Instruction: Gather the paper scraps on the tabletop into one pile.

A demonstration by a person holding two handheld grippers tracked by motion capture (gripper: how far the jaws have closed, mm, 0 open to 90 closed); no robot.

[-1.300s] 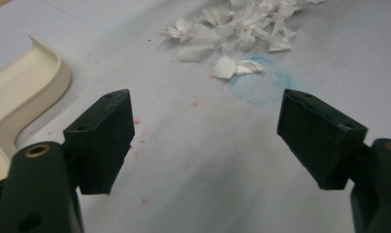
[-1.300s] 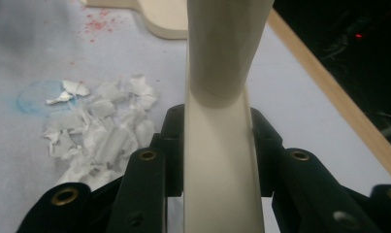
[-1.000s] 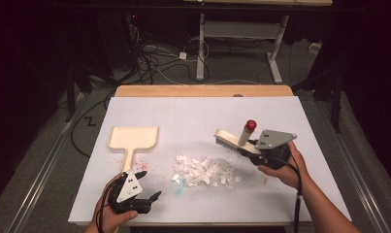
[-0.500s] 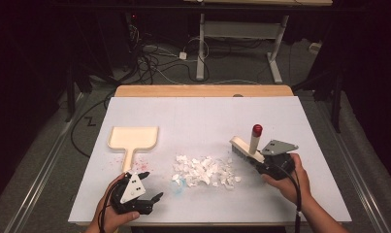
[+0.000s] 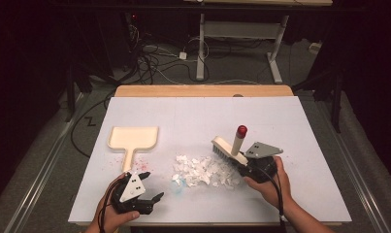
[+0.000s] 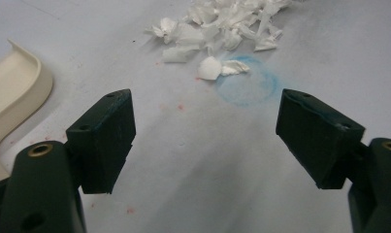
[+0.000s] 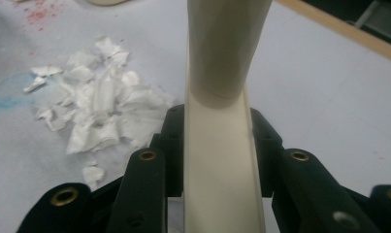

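A cream brush (image 5: 230, 147) with a red-tipped handle is clamped in my right gripper (image 5: 250, 167), which is shut on it; its bristles touch the table at the right edge of a pile of torn white paper scraps (image 5: 203, 171). In the right gripper view the brush body (image 7: 222, 136) stands between the jaws, with the scraps (image 7: 101, 111) to the left. A cream dustpan (image 5: 133, 139) lies at the table's left, handle toward me. My left gripper (image 5: 152, 199) hovers open near the front edge, below the dustpan handle. Through its jaws I see scraps (image 6: 217, 34) and the dustpan's edge (image 6: 13, 87).
The white table top (image 5: 193, 116) has red specks near the dustpan handle and a faint blue ring (image 6: 246, 85) by the scraps. A wooden strip (image 5: 203, 91) runs along the far edge. Cables and desk legs lie on the floor beyond.
My right gripper has carried the brush down and toward the left, from raised and tilted to bristles touching the table beside the paper pile. The left gripper has barely moved.
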